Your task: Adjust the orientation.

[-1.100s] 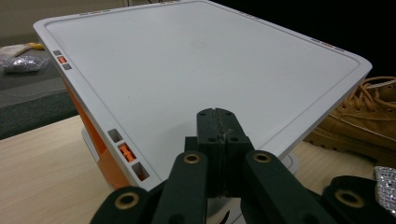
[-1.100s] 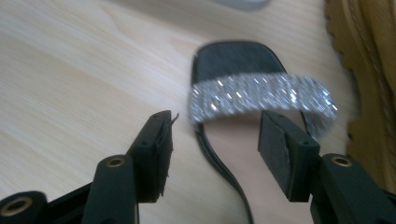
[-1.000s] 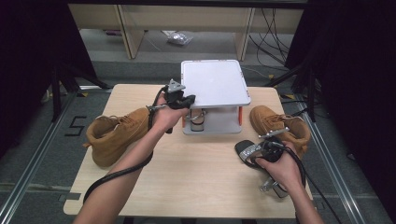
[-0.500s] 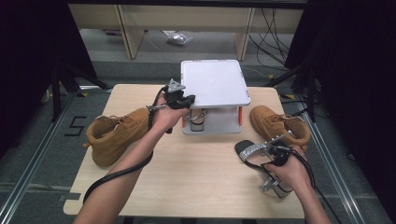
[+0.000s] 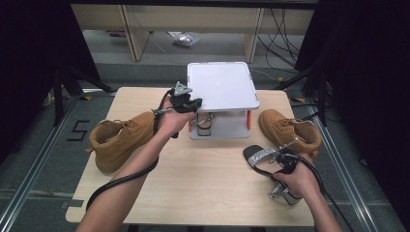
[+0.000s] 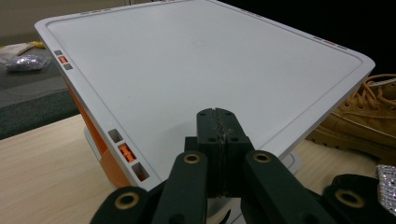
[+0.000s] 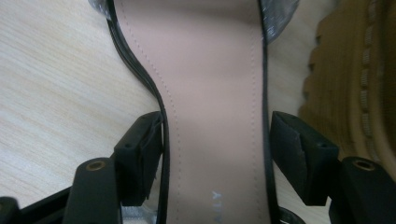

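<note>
A black high-heeled sandal (image 5: 261, 157) with a glittery strap lies on the wooden table (image 5: 193, 183) at the right, its pink insole (image 7: 210, 70) between the jaws of my right gripper (image 5: 283, 162). Those jaws have just been opening; in the right gripper view my right gripper (image 7: 217, 140) shows a thin gap at the right pad, so the sandal is loose between them. My left gripper (image 5: 195, 103) is shut with nothing in it and hovers at the front left edge of a white lidded box (image 5: 222, 89). In the left gripper view my left gripper (image 6: 217, 115) sits just above the lid (image 6: 187, 70).
A tan boot (image 5: 121, 140) lies at the table's left and another tan boot (image 5: 290, 128) at the right, close behind the sandal, its sole (image 7: 355, 70) beside my right jaw. A silver-heeled object (image 5: 205, 123) stands under the raised box. Cables trail from both grippers.
My right hand has sunk toward the table with the sandal and its jaws have spread wider. My left hand and gripper have stayed where they were.
</note>
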Demonstrator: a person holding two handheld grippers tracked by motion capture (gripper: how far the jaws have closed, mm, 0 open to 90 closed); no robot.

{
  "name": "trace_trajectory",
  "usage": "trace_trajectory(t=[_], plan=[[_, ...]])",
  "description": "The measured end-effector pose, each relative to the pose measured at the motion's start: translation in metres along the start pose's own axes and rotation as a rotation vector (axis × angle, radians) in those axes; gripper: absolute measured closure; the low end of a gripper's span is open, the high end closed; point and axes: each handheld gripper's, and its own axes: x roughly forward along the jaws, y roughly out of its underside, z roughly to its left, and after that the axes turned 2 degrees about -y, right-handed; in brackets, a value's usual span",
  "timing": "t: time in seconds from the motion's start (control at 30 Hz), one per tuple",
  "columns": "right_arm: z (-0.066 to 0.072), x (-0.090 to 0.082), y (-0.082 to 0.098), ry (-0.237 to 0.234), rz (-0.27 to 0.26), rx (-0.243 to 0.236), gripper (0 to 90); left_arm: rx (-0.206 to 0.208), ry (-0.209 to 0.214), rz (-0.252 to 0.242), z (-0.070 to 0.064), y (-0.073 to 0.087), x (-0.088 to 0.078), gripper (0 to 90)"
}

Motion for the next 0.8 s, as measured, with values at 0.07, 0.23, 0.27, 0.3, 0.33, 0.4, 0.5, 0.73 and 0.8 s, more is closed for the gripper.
trace_trajectory(t=[0.07, 0.23, 0.27, 0.3, 0.33, 0.4, 0.5, 0.73, 0.8], plan=[[0.002, 0.002, -0.001, 0.004, 0.017, -0.012, 40.9, 0.000, 0.001, 0.000, 0.000, 0.000, 0.000, 88.7], [0.003, 0.003, -0.002, 0.036, 0.029, -0.021, 42.8, 0.001, 0.001, 0.002, 0.000, 0.000, 0.000, 88.7], [0.005, 0.002, -0.002, 0.026, 0.034, -0.003, 42.9, 0.002, 0.002, 0.002, 0.000, 0.000, 0.000, 88.7], [0.006, 0.002, -0.002, 0.020, 0.030, -0.003, 42.9, 0.001, 0.002, 0.002, 0.000, 0.000, 0.000, 88.7], [0.010, 0.002, -0.002, 0.023, 0.041, 0.007, 42.9, 0.002, 0.002, 0.001, 0.000, 0.000, 0.000, 88.7], [0.016, 0.001, -0.003, 0.004, 0.056, 0.015, 42.9, 0.002, 0.001, 0.001, 0.000, 0.000, 0.000, 88.7], [0.024, 0.000, -0.004, -0.018, 0.067, 0.055, 42.9, 0.005, -0.001, 0.003, 0.000, 0.000, 0.000, 88.7], [0.031, -0.001, -0.005, 0.014, 0.078, 0.123, 42.9, 0.005, 0.000, 0.002, 0.000, 0.000, 0.000, 88.7], [0.033, -0.003, -0.007, -0.009, 0.093, 0.167, 42.9, 0.004, 0.001, 0.003, 0.000, 0.000, 0.000, 88.7]])
